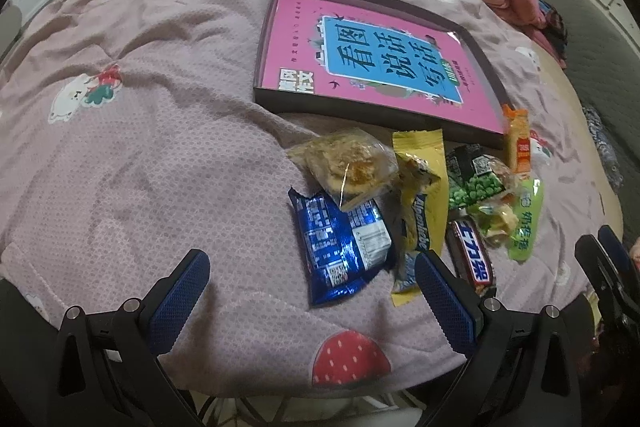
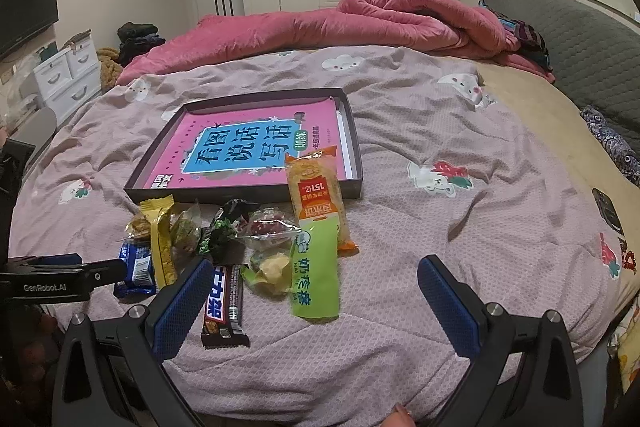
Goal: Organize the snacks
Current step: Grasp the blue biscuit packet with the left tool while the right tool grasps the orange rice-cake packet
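Several snacks lie in a heap on the bed in front of a shallow dark tray [image 1: 280,103] [image 2: 356,183] that holds a pink book [image 1: 372,59] [image 2: 260,151]. In the heap are a blue packet [image 1: 340,251] [image 2: 136,267], a yellow bar [image 1: 424,187] [image 2: 160,239], a chocolate bar [image 1: 474,259] [image 2: 224,303], a light green stick pack [image 1: 528,215] [image 2: 316,275] and an orange pack [image 1: 518,143] [image 2: 316,191] leaning on the tray's rim. My left gripper [image 1: 312,271] is open and empty above the blue packet. My right gripper [image 2: 316,279] is open and empty over the green pack.
The bed has a mauve patterned cover [image 1: 160,147] [image 2: 440,227]. A rolled pink quilt [image 2: 360,23] lies at the far side. A grey headboard [image 2: 580,39] is at the right. White drawers [image 2: 68,75] stand at the left. The bed's near edge is just under the grippers.
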{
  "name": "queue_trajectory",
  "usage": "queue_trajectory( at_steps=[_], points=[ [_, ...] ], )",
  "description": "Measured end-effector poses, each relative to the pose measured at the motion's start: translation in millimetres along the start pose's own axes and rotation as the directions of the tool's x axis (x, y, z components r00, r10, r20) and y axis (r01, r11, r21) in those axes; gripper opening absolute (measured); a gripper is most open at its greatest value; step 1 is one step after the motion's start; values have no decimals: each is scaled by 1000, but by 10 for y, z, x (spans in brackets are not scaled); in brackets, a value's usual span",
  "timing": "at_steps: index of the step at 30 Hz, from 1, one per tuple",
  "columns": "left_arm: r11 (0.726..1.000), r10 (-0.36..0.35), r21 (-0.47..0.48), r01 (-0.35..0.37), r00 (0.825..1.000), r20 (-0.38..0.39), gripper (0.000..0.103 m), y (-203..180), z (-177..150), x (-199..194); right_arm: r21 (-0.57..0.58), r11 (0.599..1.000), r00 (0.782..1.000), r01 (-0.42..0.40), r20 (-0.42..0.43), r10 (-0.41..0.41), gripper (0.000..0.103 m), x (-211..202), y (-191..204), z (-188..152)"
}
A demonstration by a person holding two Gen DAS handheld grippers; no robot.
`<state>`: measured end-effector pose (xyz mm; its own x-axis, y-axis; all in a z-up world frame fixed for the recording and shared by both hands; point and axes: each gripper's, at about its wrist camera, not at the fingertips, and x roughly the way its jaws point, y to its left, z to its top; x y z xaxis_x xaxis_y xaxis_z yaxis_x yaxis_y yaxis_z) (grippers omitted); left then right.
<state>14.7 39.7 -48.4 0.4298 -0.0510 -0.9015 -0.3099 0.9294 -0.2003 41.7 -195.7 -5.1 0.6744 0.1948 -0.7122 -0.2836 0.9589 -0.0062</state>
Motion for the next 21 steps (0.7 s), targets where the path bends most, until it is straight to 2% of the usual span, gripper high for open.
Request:
queue_trajectory(
  at_steps=[17,21],
  points=[
    [998,61,16,-60,997,-53,102,-90,116,391,56,998,998,19,-54,-16,103,456,-227,183],
    [997,72,29,-71,996,-44,102,-117,122,450,49,998,998,38,-53,-36,103,600,-276,258]
  ],
)
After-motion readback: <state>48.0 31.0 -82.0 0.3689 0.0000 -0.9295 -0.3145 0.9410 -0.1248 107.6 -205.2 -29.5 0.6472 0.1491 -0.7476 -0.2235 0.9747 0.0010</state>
